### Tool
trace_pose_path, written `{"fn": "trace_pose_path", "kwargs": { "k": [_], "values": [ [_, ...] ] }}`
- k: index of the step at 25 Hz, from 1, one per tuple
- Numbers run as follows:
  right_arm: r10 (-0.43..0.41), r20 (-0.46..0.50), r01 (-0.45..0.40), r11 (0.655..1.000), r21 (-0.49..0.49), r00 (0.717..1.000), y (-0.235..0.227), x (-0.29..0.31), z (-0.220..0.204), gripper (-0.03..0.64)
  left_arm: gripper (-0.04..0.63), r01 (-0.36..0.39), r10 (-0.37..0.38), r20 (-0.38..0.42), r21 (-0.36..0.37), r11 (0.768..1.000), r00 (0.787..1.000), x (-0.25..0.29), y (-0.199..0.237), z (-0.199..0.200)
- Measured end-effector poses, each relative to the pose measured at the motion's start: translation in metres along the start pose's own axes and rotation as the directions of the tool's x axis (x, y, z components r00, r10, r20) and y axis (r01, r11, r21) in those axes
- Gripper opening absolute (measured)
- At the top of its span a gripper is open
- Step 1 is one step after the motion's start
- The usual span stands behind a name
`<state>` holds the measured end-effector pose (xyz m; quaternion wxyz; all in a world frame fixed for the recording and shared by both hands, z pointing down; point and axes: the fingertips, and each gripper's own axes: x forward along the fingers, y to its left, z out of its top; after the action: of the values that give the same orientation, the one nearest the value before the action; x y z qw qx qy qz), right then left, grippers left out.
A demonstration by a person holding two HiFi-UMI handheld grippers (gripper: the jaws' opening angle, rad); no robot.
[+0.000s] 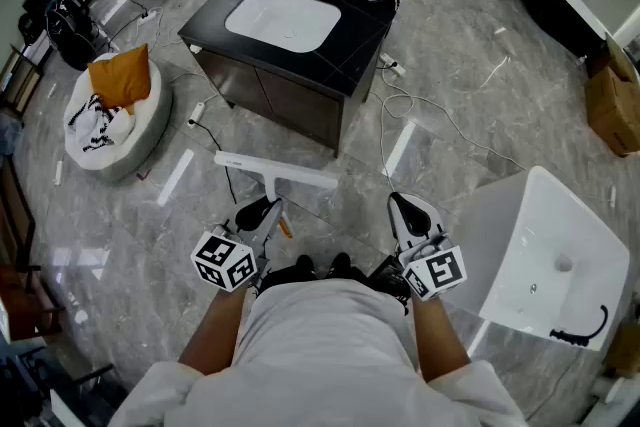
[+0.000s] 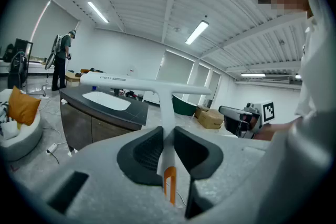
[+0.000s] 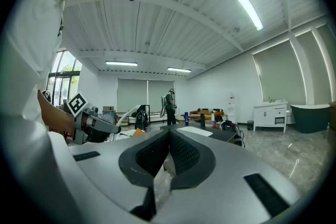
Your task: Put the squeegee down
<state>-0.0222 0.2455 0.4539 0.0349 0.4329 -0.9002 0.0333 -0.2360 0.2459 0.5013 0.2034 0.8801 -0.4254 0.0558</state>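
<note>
While left gripper (image 1: 263, 215) clamps squeegee (image 1: 276, 173), sink cabinet (image 1: 290, 100) stands ahead — beanbag (image 1: 132, 141) leftward.

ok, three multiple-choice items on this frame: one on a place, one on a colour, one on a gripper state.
1. Where does the orange cushion lie?
A) on the white pouf
B) on the vanity top
C) inside a cardboard box

2. What colour is the handle end of the squeegee?
A) blue
B) orange
C) green

3. The left gripper is:
A) open and empty
B) shut on the squeegee
C) out of view

Answers:
1 A: the cushion rests on the pouf at the head view's left.
2 B: an orange tip shows behind the jaws in the left gripper view.
3 B: both pads press on the white handle.
</note>
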Motion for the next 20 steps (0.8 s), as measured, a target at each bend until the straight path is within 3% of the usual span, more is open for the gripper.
{"fn": "trace_pose_path", "kwargs": {
  "k": [20],
  "values": [
    [0.003, 0.045, -0.007, 0.997, 0.076, 0.999, -0.030, -0.016, -0.008, 0.015, 0.078, -0.005, 0.005, 0.003, -0.023, 1.000, 1.000, 0.026, -0.009, 0.004]
  ]
}}
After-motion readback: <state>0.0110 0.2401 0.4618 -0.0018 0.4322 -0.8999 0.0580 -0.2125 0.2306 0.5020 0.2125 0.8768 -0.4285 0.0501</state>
